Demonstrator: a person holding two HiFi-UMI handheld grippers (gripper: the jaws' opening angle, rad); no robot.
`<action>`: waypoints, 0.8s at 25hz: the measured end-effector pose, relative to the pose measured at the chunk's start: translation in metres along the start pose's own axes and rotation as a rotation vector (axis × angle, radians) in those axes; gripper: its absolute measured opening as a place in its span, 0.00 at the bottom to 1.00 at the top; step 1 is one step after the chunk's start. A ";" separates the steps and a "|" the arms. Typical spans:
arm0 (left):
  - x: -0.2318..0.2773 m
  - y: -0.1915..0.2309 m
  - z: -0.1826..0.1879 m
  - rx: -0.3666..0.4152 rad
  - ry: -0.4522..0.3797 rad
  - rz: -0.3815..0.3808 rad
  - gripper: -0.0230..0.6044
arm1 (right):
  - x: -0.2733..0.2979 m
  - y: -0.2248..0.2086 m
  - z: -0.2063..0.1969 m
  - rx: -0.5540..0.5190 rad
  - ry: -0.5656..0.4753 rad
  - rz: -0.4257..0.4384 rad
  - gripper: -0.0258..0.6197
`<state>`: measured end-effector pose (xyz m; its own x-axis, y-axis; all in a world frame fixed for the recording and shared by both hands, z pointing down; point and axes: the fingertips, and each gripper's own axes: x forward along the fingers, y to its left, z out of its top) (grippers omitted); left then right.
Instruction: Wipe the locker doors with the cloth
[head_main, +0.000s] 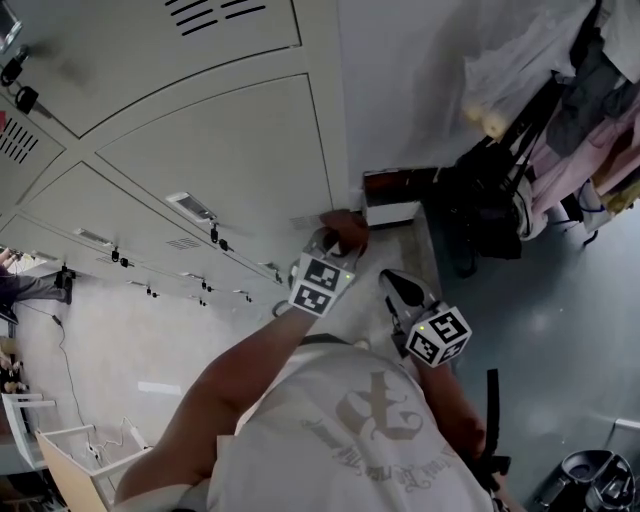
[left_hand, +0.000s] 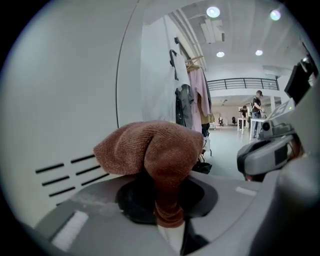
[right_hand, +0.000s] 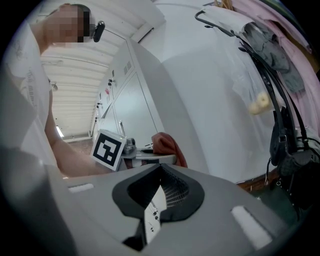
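Head view: bank of pale lockers runs from twelve o'clock round to nine o'clock. The nearest locker door fills the upper middle of the frame.

Left gripper is at the five o'clock corner of that door. Its jaws are clamped tight on a brown cloth, which is pinched by a narrow neck so that the rest bulges out past the tips as a rounded wad. In the left gripper view the wad sits at centre, with the door face and its vent slots at nine o'clock of it. The wad looks to be against the metal or just beside it. I cannot see the contact patch itself.

Right gripper hangs at four o'clock of the left one, near it but off the lockers. Its own view shows the jaws brought together with nothing between them. It is idle.

A clothes rack stands at two o'clock, well apart from the work.

Progress, my reading: wiping is under way at the lower corner of this end door. The paint shows no streaks, damp sheen or dirt line, so I cannot say which panels are done. The handled doors towards nine o'clock look the same as this one. I count them as left to do unless shown otherwise.
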<state>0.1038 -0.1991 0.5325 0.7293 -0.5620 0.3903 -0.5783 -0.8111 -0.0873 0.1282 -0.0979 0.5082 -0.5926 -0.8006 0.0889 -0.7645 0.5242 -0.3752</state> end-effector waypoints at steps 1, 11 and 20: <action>0.001 0.001 0.004 0.007 0.002 0.006 0.17 | 0.000 0.002 0.000 0.000 0.000 0.005 0.05; -0.019 0.022 -0.007 -0.041 0.017 0.045 0.17 | 0.009 0.016 -0.001 0.020 0.000 0.037 0.05; -0.057 0.060 -0.032 -0.059 0.010 0.092 0.16 | 0.042 0.051 -0.008 0.010 0.037 0.094 0.05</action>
<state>0.0162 -0.2103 0.5339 0.6688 -0.6317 0.3921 -0.6633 -0.7451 -0.0690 0.0621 -0.1018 0.5004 -0.6705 -0.7368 0.0866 -0.7026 0.5932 -0.3930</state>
